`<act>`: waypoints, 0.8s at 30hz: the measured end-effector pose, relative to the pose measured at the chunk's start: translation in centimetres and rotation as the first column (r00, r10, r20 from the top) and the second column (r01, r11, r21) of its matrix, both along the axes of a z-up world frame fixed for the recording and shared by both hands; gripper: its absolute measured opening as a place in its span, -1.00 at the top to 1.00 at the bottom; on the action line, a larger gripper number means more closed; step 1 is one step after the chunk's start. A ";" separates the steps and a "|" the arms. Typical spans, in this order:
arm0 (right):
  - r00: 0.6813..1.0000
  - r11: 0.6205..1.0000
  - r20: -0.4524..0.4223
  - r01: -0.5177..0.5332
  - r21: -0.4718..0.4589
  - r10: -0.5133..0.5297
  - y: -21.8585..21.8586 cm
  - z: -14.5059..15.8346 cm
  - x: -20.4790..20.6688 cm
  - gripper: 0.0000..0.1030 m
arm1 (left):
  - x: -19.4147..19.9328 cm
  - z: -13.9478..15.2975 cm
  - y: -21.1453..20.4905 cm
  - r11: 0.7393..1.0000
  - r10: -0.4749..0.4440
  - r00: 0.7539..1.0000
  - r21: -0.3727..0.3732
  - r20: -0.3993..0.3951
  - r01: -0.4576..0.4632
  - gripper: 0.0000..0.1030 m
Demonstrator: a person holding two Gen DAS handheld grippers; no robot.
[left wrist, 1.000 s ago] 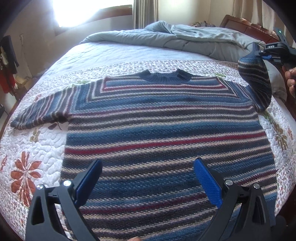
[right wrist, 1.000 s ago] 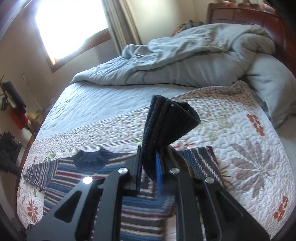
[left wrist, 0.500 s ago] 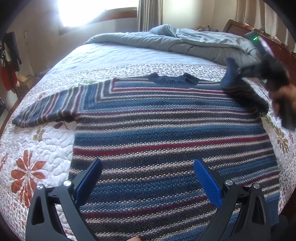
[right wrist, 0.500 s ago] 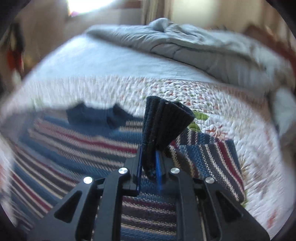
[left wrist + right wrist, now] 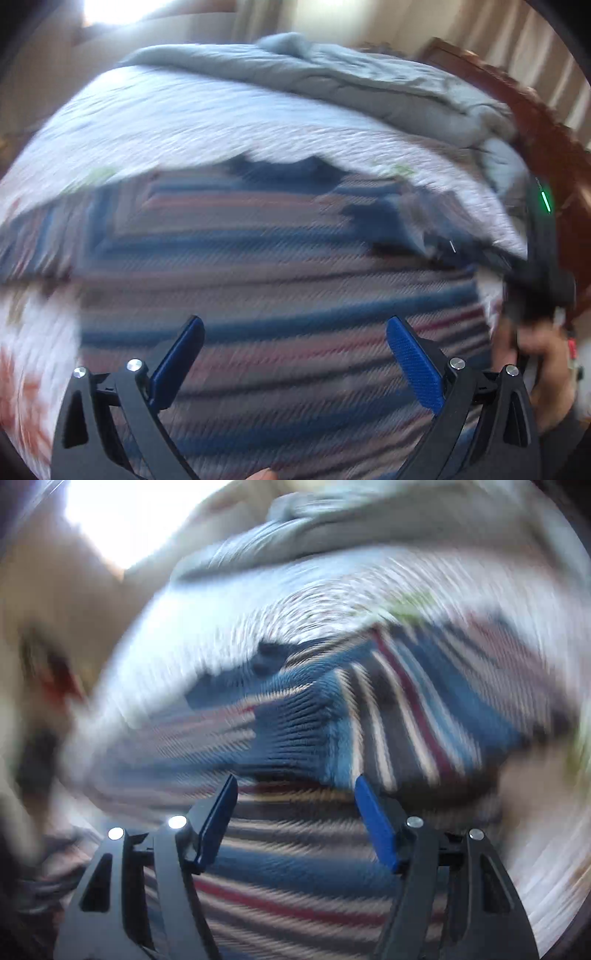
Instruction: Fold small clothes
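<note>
A striped knit sweater in blue, grey, cream and red lies flat on the quilt, collar toward the far side. Its right sleeve is folded inward across the chest. My left gripper hovers open over the sweater's lower body, nothing between its fingers. My right gripper hangs over the folded sleeve with its jaws opening; the dark cuff lies just ahead of them, free of the pads. The right gripper's body and a hand show at the right of the left wrist view. Both views are blurred.
A floral quilt covers the bed, with a crumpled grey duvet at the far end. A wooden headboard runs along the right. A bright window is at the far left.
The right gripper carried the sleeve cuff down and inward over the sweater's chest, then let it go and its jaws parted. The left gripper moved closer in over the sweater, still open.
</note>
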State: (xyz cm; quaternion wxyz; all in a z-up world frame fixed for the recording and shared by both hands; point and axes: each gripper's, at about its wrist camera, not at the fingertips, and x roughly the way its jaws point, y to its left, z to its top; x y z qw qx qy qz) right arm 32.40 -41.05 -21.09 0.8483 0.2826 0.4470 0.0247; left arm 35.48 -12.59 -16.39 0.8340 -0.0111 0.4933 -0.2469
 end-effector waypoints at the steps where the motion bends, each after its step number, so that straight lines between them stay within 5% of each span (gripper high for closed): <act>1: 0.998 0.993 0.016 0.054 0.104 -0.056 -0.9 -0.4 -1.0 -0.31 | 1.7 -0.2 -1.4 0.999 -0.038 0.999 -0.016 -0.033 0.038 -0.93; 3: 0.989 0.965 0.060 0.114 0.237 -0.132 -1.3 -1.4 -3.2 -0.32 | 7.4 -2.5 -5.0 0.992 -0.121 0.971 -0.067 -0.208 0.109 -0.93; 7: 0.993 0.970 0.087 0.061 0.234 -0.083 -0.3 -2.1 -3.7 -0.34 | 13.8 -8.6 -8.2 0.984 -0.129 0.857 -0.171 -0.498 0.048 -0.93; 14: 0.985 0.947 0.146 0.044 0.318 -0.094 -1.5 -1.8 -4.2 -0.47 | 14.8 -9.1 -10.1 0.989 -0.109 0.861 -0.145 -0.496 0.042 -0.92; 19: 0.980 0.936 0.148 0.075 0.344 -0.132 -3.2 -2.0 -4.4 -0.47 | 13.5 -6.9 -12.0 0.971 -0.181 0.869 -0.226 -0.460 0.082 -0.72; 21: 0.979 0.928 0.143 0.086 0.361 -0.147 -3.6 -2.3 -4.6 -0.48 | 13.7 -8.6 -11.9 0.966 -0.166 0.836 -0.255 -0.523 0.032 -0.37; 24: 0.979 0.925 0.135 0.094 0.369 -0.153 -3.8 -2.7 -4.5 -0.48 | 13.8 -10.0 -11.7 0.966 -0.125 0.825 -0.256 -0.551 -0.025 -0.18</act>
